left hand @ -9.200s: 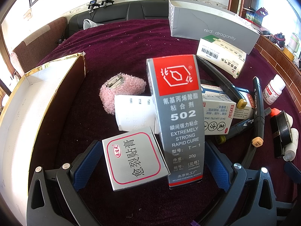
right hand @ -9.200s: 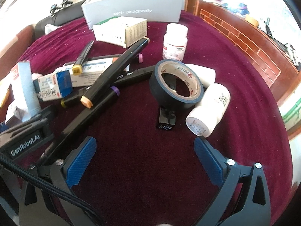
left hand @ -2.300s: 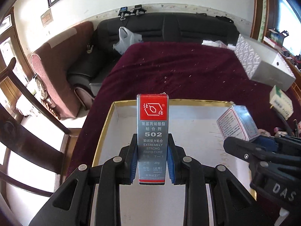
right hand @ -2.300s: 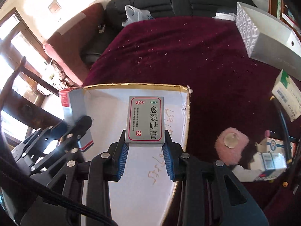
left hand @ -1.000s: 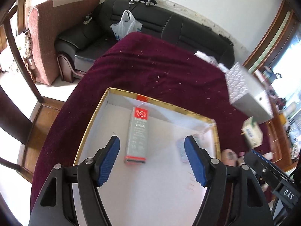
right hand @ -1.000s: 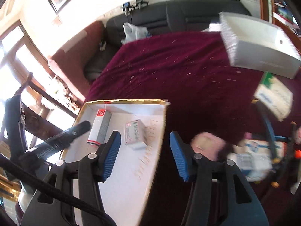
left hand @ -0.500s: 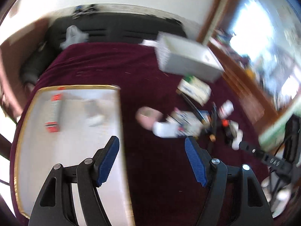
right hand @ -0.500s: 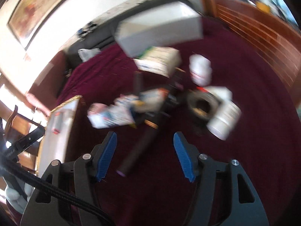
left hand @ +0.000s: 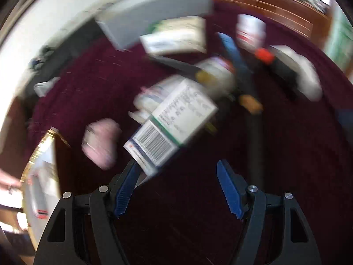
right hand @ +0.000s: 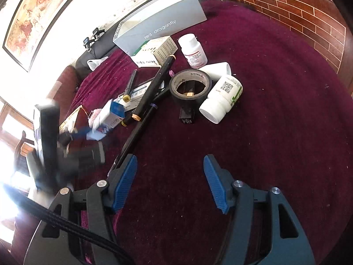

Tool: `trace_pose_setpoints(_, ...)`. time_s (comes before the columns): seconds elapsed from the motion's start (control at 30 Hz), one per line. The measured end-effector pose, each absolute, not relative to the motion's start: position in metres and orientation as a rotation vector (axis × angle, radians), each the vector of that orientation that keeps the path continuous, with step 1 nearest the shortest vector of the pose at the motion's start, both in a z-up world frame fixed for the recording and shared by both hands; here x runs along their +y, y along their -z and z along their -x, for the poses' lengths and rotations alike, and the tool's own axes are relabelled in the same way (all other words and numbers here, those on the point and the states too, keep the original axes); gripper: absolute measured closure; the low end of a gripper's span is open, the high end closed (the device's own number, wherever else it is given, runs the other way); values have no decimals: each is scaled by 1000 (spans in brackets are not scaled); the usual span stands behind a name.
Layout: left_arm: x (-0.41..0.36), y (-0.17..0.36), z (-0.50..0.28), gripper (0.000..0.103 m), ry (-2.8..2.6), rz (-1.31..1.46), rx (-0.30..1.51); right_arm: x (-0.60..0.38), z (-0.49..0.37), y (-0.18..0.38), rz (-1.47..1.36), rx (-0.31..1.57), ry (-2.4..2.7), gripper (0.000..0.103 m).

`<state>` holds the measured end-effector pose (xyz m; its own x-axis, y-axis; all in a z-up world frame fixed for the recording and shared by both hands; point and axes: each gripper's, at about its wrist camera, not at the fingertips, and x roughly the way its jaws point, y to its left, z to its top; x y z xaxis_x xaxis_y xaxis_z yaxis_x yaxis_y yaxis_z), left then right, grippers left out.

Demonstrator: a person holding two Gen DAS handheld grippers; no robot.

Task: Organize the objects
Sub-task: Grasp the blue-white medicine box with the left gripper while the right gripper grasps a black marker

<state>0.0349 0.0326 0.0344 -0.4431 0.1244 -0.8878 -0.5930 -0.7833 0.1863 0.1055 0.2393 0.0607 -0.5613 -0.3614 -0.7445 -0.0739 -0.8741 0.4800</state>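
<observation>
The left wrist view is blurred by motion. My left gripper (left hand: 176, 176) hangs open over the maroon cloth, its jaws closing a little with nothing pressed between them. A white and blue barcode box (left hand: 154, 145) lies just ahead of its left finger, with a white printed box (left hand: 185, 114) stacked on it. My right gripper (right hand: 169, 163) is open and empty above bare cloth. Ahead of it lie a black tape roll (right hand: 189, 86), a toppled white bottle (right hand: 222, 101) and black markers (right hand: 152, 90). The left gripper (right hand: 66, 150) shows blurred at the left of the right wrist view.
A pink fuzzy pad (left hand: 101, 141) lies beside the gold-edged white box (left hand: 42, 165) at the left. A grey shoe box (right hand: 158, 26), a green and white carton (right hand: 154, 50) and an upright white bottle (right hand: 193, 50) stand at the back. Brick-patterned wood (right hand: 297, 15) borders the right.
Both grippers swung from over the gold-edged box to the pile of loose objects. The two boxes they held stay in the box. Both have come lower and closer to the cloth.
</observation>
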Motion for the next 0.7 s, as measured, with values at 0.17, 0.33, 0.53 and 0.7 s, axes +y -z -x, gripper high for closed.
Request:
trace_pose_setpoints(0.17,16,-75,-75,38,-2225,1181,645,240,-103,-54,-1372,-697,2507,41)
trace_pose_setpoints(0.33,32,-65,-67,37,-2271,1110,822,238,-98,-45,-1398,-721,2481,41)
trace_pose_setpoints(0.53,65,-61,-81,37,-2200,936,971,238,-97,-48,-1411,-706,2490,41)
trace_pose_setpoints(0.7,56,-52,-79,37,-2077,1004,1016,236,-97,-51,-1417,-687,2491,41)
